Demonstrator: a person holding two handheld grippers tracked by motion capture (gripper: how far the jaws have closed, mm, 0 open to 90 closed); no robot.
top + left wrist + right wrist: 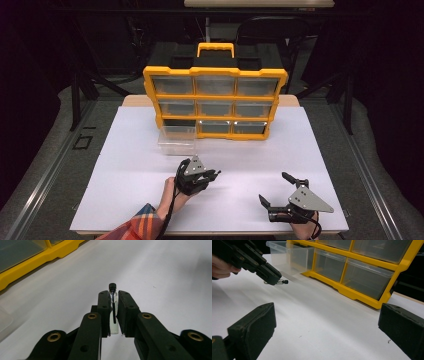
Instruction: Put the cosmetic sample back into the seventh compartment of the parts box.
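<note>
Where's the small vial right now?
The vial is clamped in the left gripper, above the white table, just in front of the pulled-out clear drawer.

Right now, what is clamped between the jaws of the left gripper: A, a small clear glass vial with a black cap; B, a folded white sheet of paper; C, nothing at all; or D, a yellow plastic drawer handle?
A: in the left gripper view, the left gripper has its pads pressed on a small clear glass vial with a black cap, the cap poking out past the tips.
</note>
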